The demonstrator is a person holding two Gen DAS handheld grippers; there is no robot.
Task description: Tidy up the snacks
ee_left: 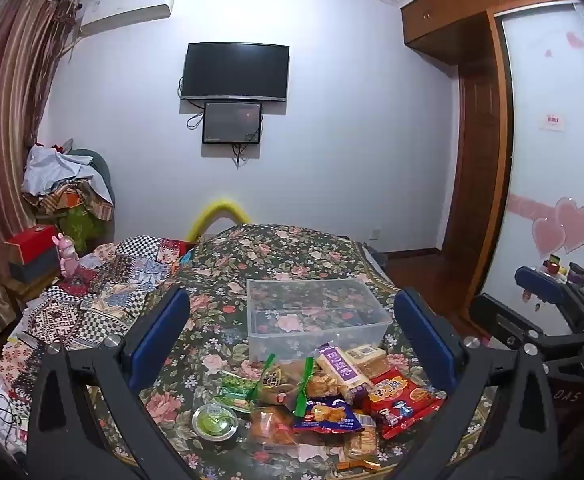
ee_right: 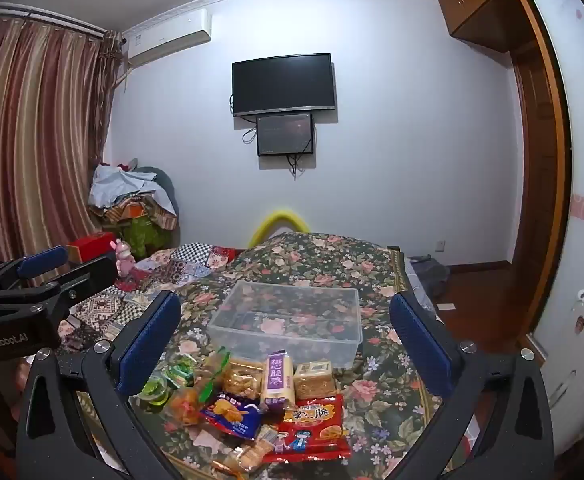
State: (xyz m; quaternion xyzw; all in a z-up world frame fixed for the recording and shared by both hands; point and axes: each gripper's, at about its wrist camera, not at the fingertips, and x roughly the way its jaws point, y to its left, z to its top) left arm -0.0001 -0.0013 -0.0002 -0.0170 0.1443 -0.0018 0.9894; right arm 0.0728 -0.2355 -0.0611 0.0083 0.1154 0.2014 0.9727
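A clear empty plastic bin (ee_left: 316, 316) (ee_right: 292, 320) stands on the floral cloth. In front of it lies a pile of snacks: a red packet (ee_left: 404, 404) (ee_right: 312, 428), a blue packet (ee_left: 328, 416) (ee_right: 231, 416), a white and purple bar (ee_left: 340, 368) (ee_right: 277, 380), a green jelly cup (ee_left: 215, 422) (ee_right: 153, 394) and several orange packs. My left gripper (ee_left: 292, 340) is open and empty above the pile. My right gripper (ee_right: 287, 344) is open and empty too. Each also shows in the other's view, the right one (ee_left: 548, 292) and the left one (ee_right: 39, 276).
The floral-covered surface (ee_left: 283, 256) ends at the right above a wooden floor (ee_left: 420, 268). Patchwork cloth (ee_left: 103, 292) lies to the left. Clutter and a red box (ee_left: 31, 244) stand at the far left by the curtain. A wardrobe (ee_left: 480, 152) stands at the right.
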